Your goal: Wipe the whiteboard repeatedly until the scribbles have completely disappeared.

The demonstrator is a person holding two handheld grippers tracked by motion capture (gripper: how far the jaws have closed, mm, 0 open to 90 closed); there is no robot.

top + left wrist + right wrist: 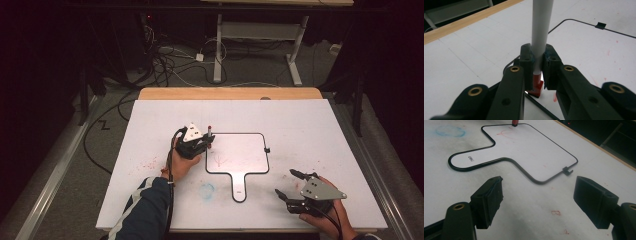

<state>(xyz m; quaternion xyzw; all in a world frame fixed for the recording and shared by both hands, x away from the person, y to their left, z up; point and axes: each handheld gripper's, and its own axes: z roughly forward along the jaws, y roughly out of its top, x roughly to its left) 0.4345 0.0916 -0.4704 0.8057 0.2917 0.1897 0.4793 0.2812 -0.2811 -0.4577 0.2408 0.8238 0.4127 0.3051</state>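
At ten o'clock of paddle-shaped, black-rimmed whiteboard (245, 155) on matte white desk (310, 130): left tool (538, 66) pinching smooth cylindrical white marker (541, 30), red end down. Right tool (537, 195) at five o'clock, spread, holding nothing.

A white sheet (310, 165) covers the table top; a wooden edge (230, 93) shows along its far side. The sheet bears scattered red marks (150, 163) at the left and a faint blue ring-shaped smudge (207, 190) near the front edge. Beyond the table, tangled cables (165, 60) lie on the grey floor beside a white table frame (260, 37).
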